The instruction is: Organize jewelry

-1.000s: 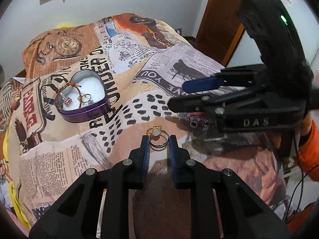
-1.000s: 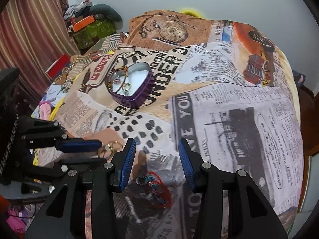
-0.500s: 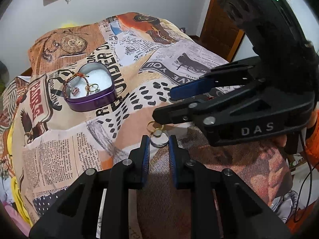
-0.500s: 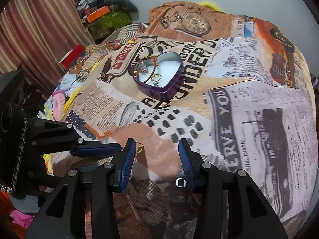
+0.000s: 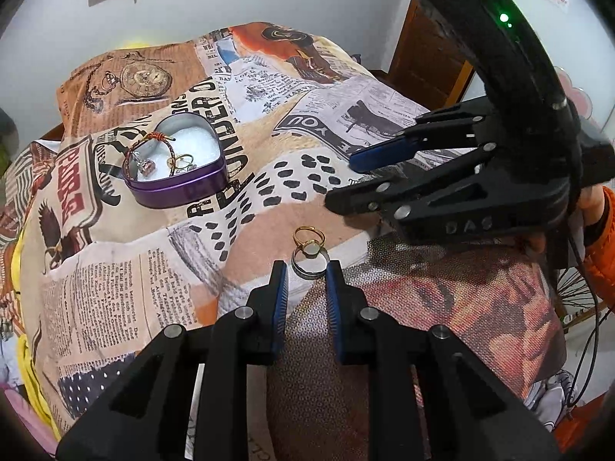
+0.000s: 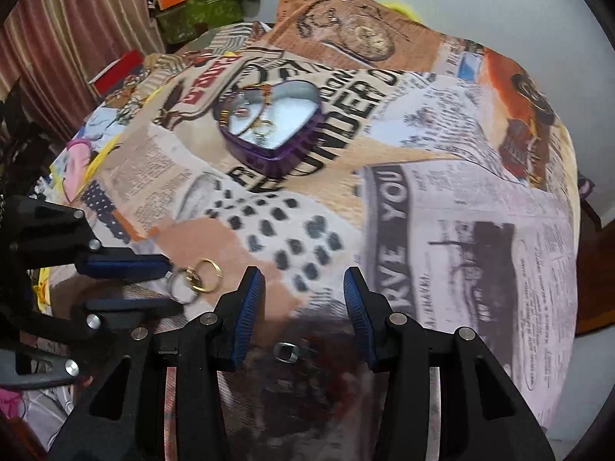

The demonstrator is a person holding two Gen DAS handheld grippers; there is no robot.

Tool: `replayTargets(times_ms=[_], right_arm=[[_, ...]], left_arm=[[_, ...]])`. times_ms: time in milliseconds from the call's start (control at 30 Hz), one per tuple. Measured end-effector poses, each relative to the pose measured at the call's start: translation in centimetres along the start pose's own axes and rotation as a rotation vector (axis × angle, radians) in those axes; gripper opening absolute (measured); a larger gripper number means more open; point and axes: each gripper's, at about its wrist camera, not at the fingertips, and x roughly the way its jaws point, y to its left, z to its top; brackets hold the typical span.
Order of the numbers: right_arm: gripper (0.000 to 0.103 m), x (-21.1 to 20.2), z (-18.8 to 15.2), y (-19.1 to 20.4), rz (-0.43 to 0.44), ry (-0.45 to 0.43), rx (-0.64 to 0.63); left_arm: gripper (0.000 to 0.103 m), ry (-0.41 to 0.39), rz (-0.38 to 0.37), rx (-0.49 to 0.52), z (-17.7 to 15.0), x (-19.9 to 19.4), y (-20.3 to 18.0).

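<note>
The left gripper (image 5: 306,269) pinches a silver ring (image 5: 307,265), with a gold ring (image 5: 307,235) hooked on at twelve o'clock, probably bound for the heart tin (image 5: 180,188) at ten o'clock. The right gripper (image 6: 303,280) stands open over a small ring (image 6: 286,352).
</note>
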Motion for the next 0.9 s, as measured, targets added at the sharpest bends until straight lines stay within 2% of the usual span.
replayTargets(times_ms=[133, 267, 433, 700, 900], right_arm=[[0.041, -0.8, 0.4, -0.1, 0.109, -0.019, 0.043], [0.041, 0.0, 0.8, 2.1, 0.100, -0.011, -0.020], [0.041, 0.9, 0.5, 2.9, 0.031, 0.013, -0.085], [0.041, 0.1, 0.0, -0.7, -0.084, 0.009, -0.016], [0.041, -1.0, -1.0, -2.1, -0.107, 0.003, 0.006]], left_arm=[[0.020, -0.001, 0.003, -0.004, 0.0, 0.0, 0.0], [0.020, 0.000, 0.008, -0.014, -0.1, -0.3, 0.3], [0.021, 0.004, 0.010, -0.019, -0.4, -0.4, 0.7], [0.025, 0.002, 0.016, -0.019, -0.2, -0.2, 0.5], [0.028, 0.011, 0.010, -0.015, 0.6, 0.3, 0.2]])
